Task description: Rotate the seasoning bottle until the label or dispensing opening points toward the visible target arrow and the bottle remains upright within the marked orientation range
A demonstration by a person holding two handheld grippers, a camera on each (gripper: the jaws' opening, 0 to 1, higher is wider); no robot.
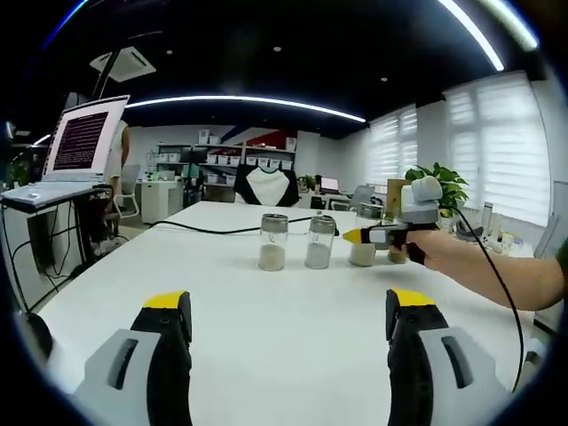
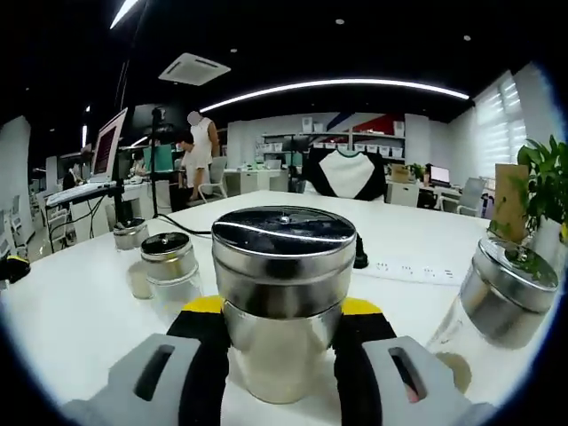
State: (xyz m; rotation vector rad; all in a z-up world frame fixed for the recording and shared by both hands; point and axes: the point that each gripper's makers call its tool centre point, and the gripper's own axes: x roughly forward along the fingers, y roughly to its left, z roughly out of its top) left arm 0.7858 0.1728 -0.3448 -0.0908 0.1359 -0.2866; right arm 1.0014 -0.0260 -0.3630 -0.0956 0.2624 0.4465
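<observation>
Left gripper view: left hand-held gripper (image 1: 288,327) spread, holding nothing, over bare counter (image 1: 266,337); two jars mid-counter; right hand-held gripper (image 1: 355,237) at a third.

Right gripper view: right hand-held gripper (image 2: 280,330) pinching seasoning bottle (image 2: 284,302), upright, under its metal cap. Glass looks rigid, slippery, fragile; grip the body low

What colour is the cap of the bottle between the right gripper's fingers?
Shiny silver metal cap, seen best in the right gripper view.
</observation>
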